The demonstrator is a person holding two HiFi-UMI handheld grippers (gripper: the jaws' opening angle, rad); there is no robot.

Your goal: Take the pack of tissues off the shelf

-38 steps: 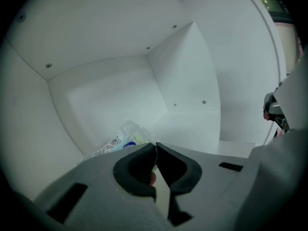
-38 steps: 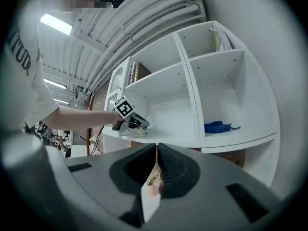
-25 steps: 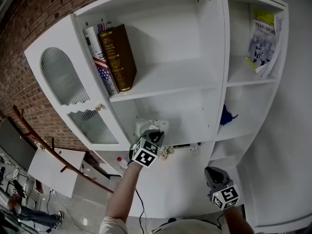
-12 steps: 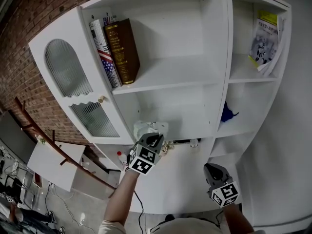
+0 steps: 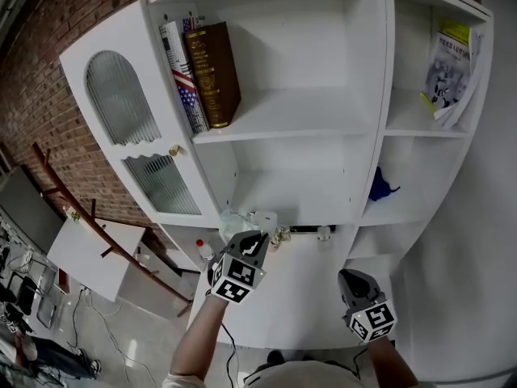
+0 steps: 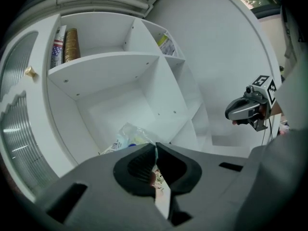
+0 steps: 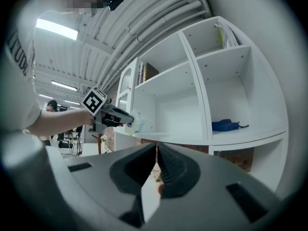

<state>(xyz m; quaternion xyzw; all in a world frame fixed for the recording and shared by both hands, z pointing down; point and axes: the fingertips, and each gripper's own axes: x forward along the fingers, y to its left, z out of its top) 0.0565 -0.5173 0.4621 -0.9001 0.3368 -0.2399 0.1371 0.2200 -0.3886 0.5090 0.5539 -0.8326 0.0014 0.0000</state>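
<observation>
While left gripper point(image 5: 255, 241) pinches pack of tissues point(image 5: 237, 221) at shelf point(image 5: 315, 221) edge | right gripper point(image 5: 350, 278) closed, well apart

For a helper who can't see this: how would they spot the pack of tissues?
Find the white shelf unit. At the front of its lower middle compartment, the left hand-held gripper is shut on the pack of tissues. It is the only crinkly clear-wrapped packet; books stand above.
</observation>
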